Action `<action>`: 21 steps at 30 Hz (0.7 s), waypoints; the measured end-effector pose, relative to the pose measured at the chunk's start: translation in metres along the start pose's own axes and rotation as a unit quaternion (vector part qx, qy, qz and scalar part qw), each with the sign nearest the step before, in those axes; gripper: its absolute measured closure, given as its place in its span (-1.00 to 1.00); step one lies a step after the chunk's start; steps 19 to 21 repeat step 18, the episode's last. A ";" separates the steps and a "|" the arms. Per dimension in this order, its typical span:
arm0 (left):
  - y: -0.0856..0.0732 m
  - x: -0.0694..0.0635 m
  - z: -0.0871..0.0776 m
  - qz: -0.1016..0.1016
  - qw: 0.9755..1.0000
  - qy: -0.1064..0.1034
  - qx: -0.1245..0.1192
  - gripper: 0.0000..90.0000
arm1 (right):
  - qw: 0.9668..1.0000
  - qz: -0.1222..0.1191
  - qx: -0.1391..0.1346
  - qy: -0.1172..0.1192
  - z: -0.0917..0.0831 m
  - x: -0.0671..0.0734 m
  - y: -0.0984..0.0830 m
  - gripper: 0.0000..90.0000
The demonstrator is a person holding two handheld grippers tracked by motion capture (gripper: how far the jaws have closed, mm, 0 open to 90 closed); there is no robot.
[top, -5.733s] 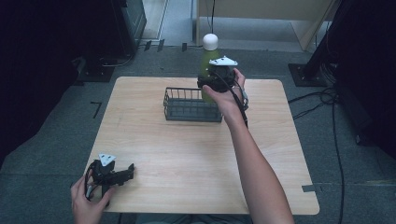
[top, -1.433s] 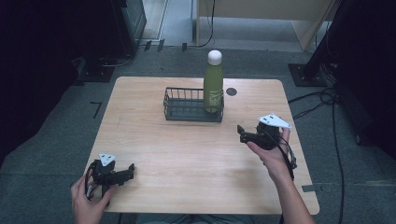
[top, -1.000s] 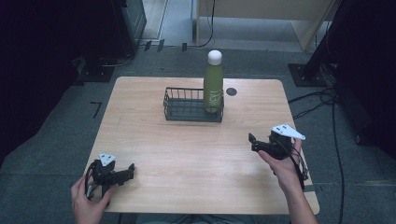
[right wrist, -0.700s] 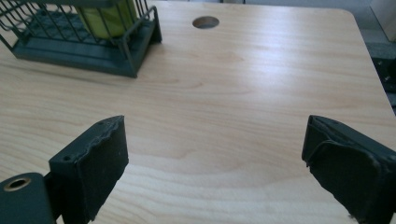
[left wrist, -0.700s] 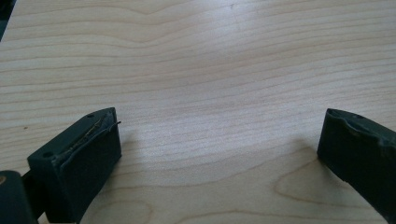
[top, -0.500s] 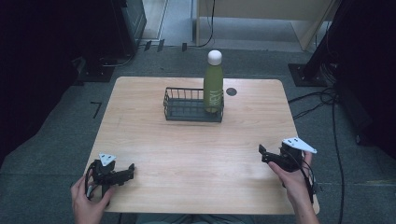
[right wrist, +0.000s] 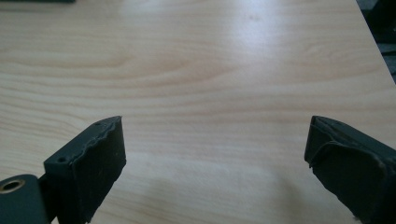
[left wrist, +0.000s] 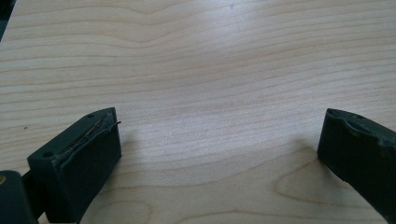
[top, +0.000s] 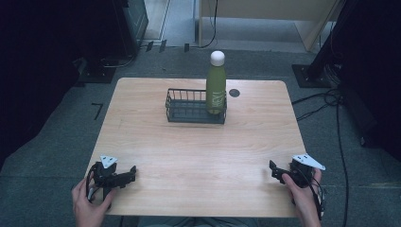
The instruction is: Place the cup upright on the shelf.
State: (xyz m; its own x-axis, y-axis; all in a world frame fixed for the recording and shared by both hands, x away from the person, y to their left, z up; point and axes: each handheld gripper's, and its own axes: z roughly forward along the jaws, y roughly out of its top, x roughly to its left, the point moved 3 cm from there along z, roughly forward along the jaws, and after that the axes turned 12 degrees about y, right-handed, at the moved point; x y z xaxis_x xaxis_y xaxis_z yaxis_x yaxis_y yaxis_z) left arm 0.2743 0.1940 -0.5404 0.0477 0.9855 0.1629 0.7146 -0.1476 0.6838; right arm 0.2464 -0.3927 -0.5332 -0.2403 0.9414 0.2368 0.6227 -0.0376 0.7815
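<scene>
A green bottle (top: 216,90) with a white cap stands upright in the right end of a black wire basket (top: 188,111) at the far middle of the wooden table (top: 198,151). My left gripper (top: 130,172) rests at the near left corner, open, with bare wood between its jaws (left wrist: 219,154). My right gripper (top: 274,171) sits low at the near right corner, pointing left. Its jaws have just been opening and stand wide apart over bare wood (right wrist: 215,158), holding nothing.
A small dark round hole (top: 234,92) sits in the tabletop right of the basket. Grey carpet surrounds the table, with cables (top: 331,101) on the floor at the right and dark equipment at the back left.
My right gripper left the bottle standing in the basket, then drew back toward the near right corner and sank to the tabletop. The left gripper stayed put.
</scene>
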 end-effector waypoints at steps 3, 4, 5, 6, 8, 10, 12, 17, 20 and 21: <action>0.000 0.000 0.000 0.000 1.000 0.000 0.000 -1.00 | 1.000 -0.010 0.014 -0.021 0.000 -0.004 -0.007 -0.89; 0.000 0.000 0.000 0.000 1.000 0.000 0.000 -1.00 | 0.999 -0.012 0.019 -0.028 0.000 -0.004 -0.009 -0.89; 0.000 0.000 0.000 0.000 1.000 0.000 0.000 -1.00 | 0.999 -0.015 0.024 -0.035 0.001 -0.005 -0.010 -0.89; 0.000 0.000 0.000 0.000 1.000 0.000 0.000 -1.00 | 0.999 -0.013 0.034 -0.041 0.001 -0.006 -0.012 -0.89; 0.000 0.000 0.000 0.000 1.000 0.000 0.000 -1.00 | 0.998 -0.013 0.037 -0.047 0.000 -0.006 -0.013 -0.89; 0.000 0.000 0.000 0.000 1.000 0.000 0.000 -1.00 | 0.997 -0.018 0.049 -0.058 0.001 -0.006 -0.014 -0.94; 0.000 0.000 0.000 0.000 1.000 0.000 0.000 -1.00 | 0.997 -0.013 0.052 -0.055 0.001 -0.007 -0.015 -0.96; 0.000 0.000 0.000 0.000 1.000 0.000 0.000 -1.00 | 0.997 -0.006 0.058 -0.047 0.001 -0.008 -0.015 -1.00; 0.000 0.000 0.000 0.000 1.000 0.000 0.000 -1.00 | 0.997 -0.006 0.059 -0.046 0.001 -0.008 -0.015 -1.00; 0.000 0.000 0.000 0.000 1.000 0.000 0.000 -1.00 | 0.997 -0.006 0.059 -0.046 0.001 -0.008 -0.015 -1.00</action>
